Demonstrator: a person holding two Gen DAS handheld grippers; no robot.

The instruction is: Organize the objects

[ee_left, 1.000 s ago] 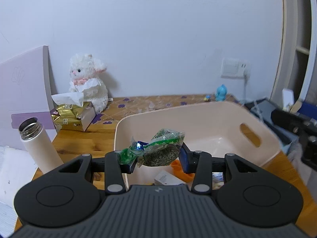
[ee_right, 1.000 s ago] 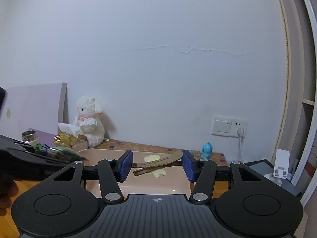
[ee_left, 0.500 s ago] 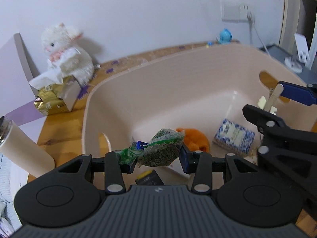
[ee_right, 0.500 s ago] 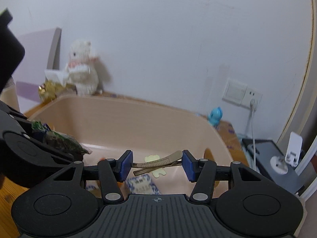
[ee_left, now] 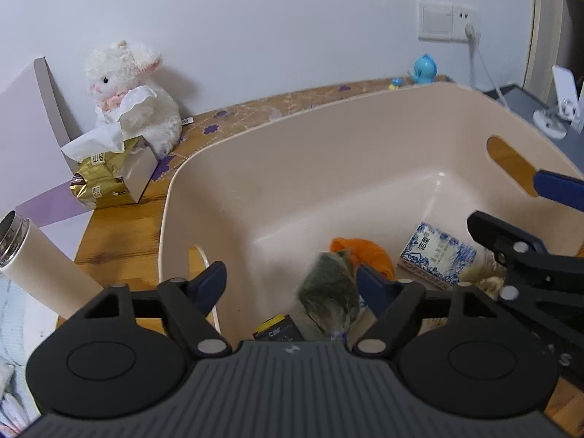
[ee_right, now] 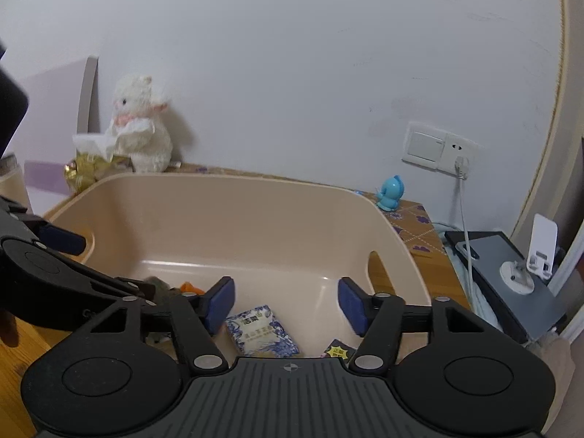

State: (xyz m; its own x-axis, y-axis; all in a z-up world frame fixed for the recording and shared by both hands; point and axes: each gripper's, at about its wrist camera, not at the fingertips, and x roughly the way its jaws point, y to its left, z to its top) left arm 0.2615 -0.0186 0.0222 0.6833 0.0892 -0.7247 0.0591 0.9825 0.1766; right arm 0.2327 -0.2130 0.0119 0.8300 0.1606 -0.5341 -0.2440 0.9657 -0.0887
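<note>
Smooth, slightly glossy beige plastic basin (ee_left: 277,168) sits on a grainy wooden tabletop (ee_left: 120,226); there's a fluffy white plush lamb (ee_left: 135,91), crinkled shiny gold-foil tissue pack (ee_left: 102,182), and a matt cream flask (ee_left: 43,266) with a metal rim.

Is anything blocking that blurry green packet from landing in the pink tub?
Nothing visible does. The green packet is already loose between the open fingers of the left gripper, over the floor of the pink tub, beside the orange thing there.

Home bedroom, plush lamb (ee_left: 133,87), tissue pack (ee_left: 106,175), wooden desk (ee_left: 120,226)
</note>
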